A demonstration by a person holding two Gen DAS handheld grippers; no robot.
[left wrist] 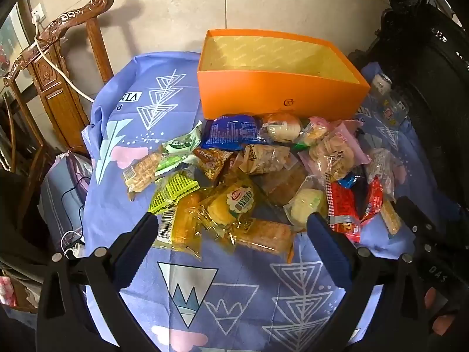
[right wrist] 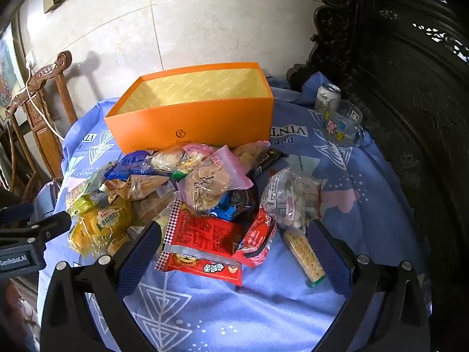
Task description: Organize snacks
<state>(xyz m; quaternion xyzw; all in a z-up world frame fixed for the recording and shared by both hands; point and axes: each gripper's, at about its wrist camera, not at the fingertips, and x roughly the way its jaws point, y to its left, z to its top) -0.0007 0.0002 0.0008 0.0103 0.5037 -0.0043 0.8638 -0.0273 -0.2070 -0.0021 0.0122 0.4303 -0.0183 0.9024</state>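
A pile of wrapped snacks [left wrist: 258, 170] lies on the blue patterned cloth [left wrist: 234, 293] in front of an empty orange box [left wrist: 278, 96]. My left gripper [left wrist: 231, 226] is open and empty, just above the near yellow cake packets [left wrist: 231, 205]. In the right wrist view the same box [right wrist: 193, 123] stands behind the pile. My right gripper [right wrist: 234, 231] is open and empty, its fingers either side of a red packet [right wrist: 205, 243] and a cracker sleeve [right wrist: 304, 255]. The left gripper's tip [right wrist: 55, 223] shows at the left edge.
A drink can [right wrist: 326, 96] and a glass cup [right wrist: 343, 123] stand at the table's far right. A dark carved cabinet [right wrist: 410, 88] rises on the right. A carved wooden chair [left wrist: 58, 67] with a white cable stands at the left, against the tiled wall.
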